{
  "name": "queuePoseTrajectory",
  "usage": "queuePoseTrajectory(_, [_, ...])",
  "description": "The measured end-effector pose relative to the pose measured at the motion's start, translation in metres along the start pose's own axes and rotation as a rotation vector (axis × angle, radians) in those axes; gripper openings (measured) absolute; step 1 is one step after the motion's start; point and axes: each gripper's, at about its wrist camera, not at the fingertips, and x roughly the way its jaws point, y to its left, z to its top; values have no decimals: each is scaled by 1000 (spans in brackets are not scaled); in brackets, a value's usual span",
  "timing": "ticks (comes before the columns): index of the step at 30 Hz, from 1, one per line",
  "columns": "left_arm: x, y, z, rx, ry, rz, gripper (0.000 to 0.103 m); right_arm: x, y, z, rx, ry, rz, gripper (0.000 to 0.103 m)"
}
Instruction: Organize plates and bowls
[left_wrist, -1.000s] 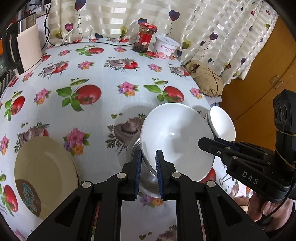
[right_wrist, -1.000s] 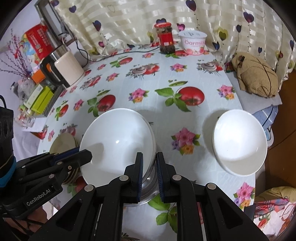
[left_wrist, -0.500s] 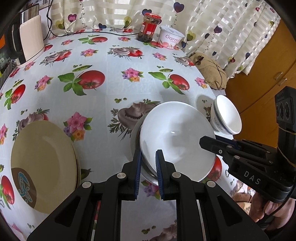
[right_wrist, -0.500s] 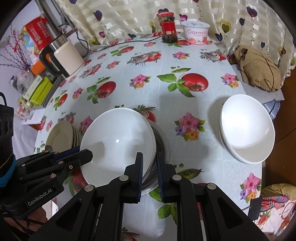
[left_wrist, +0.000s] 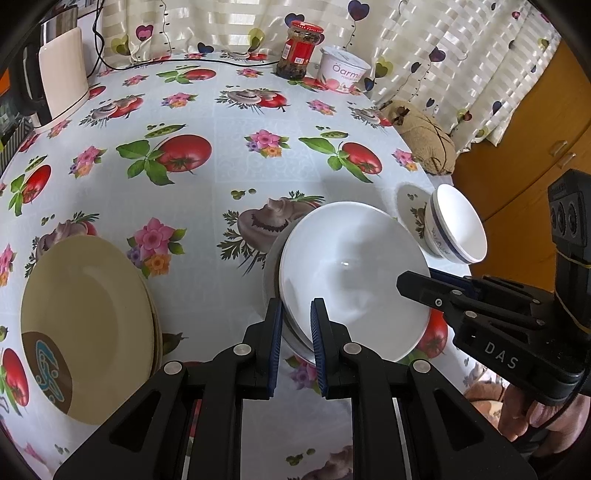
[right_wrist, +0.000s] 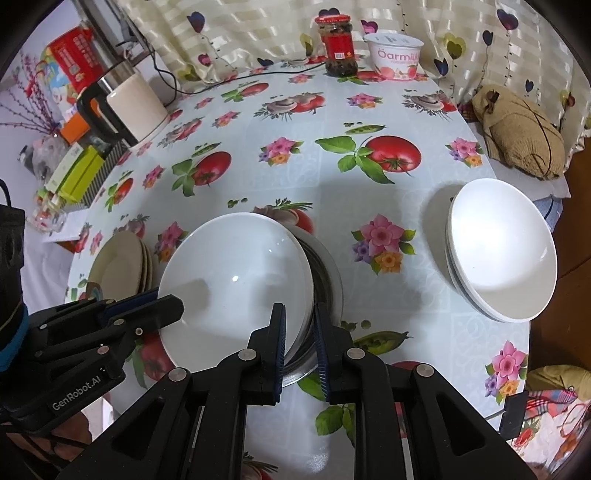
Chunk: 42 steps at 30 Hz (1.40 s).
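Now that you've brought the large white bowl (left_wrist: 351, 273) down from where it hung a second ago, it looks seated in the steel dish (right_wrist: 327, 269) near the middle of the worktop (left_wrist: 221, 177), with the steel rim only peeking out on the bowl's right side. Your left tool (left_wrist: 295, 332) is clamped on the near-left rim, same grip as before. Your right tool (right_wrist: 300, 332) is just beginning to open. The rim is between its pads and I'd say they haven't quite cleared it yet.

So my read is the placing step is basically done and you're into the release. The stack of smaller white bowls (right_wrist: 506, 251) sits well apart on the right edge, and the cream plates (left_wrist: 85, 314) are stacked on the near left, so the sorting is already well along.

One worry: with one side letting go first, the bowl could rock in that dish if the left tool tugs on it.
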Motion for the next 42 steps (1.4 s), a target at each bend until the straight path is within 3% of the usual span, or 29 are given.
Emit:
queuePoseTrajectory(23, [-8, -1, 2, 15, -54, -8, 16, -10, -9, -1, 5, -27, 6, 17])
queuePoseTrajectory(37, [-28, -11, 20, 33, -132, -14, 16, -41, -15, 7, 3, -112, -12, 18])
queuePoseTrajectory(42, [-30, -22, 29, 57, -144, -22, 16, -50, -23, 9, 11, -137, -21, 24])
